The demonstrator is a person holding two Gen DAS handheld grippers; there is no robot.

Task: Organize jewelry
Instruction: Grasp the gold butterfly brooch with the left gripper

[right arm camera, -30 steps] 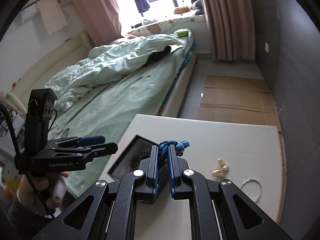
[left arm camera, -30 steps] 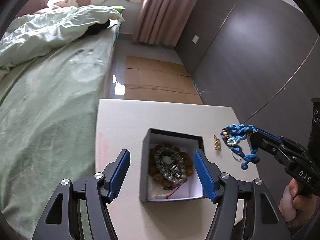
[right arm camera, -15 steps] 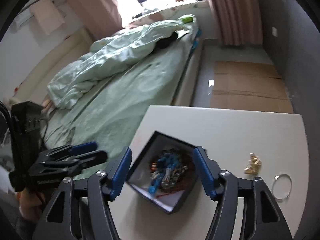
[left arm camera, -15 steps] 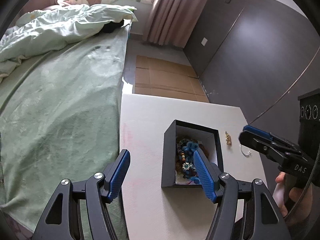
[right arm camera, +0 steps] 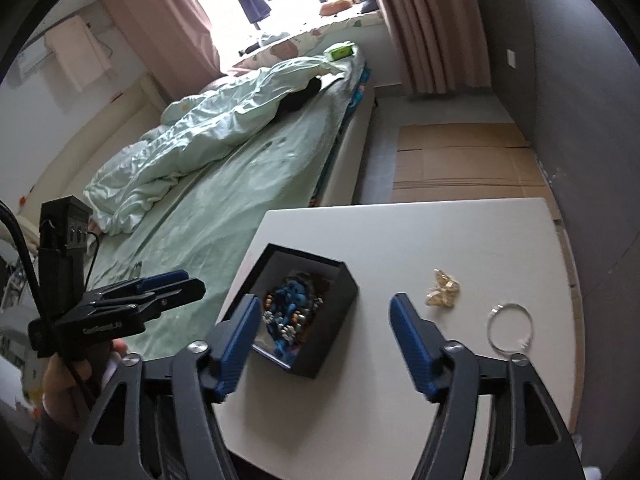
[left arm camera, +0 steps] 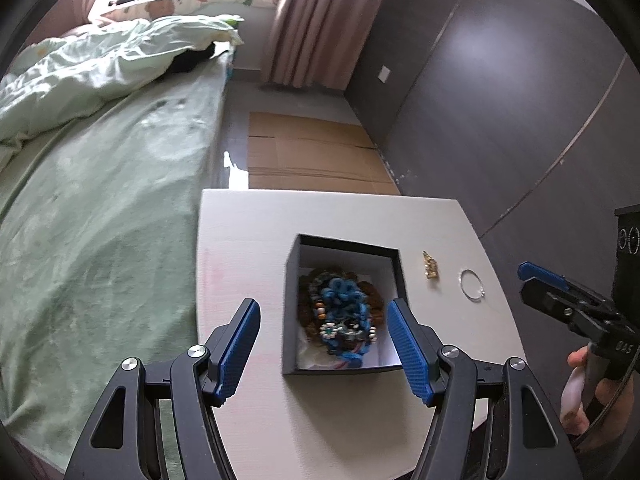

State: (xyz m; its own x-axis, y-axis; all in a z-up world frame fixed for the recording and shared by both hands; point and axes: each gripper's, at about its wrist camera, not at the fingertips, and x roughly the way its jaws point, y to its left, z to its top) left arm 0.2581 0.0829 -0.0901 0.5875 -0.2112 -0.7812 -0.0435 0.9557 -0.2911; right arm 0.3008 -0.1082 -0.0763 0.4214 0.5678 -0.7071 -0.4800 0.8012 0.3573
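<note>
The black square cardboard box sits mid-tabletop, holding a blue knotted-cord bracelet atop brown beads. Toward the tabletop's right edge lie a small gold trinket and a thin silver wire ring, seemingly awaiting collection. The left gripper hovers level over the box, spread, empty; the right gripper is likewise spread, aimed between box and trinket.

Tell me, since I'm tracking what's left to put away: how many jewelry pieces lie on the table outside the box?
2: a gold ornament just right of the box, and a thin silver ring farther right near the table's edge.
</note>
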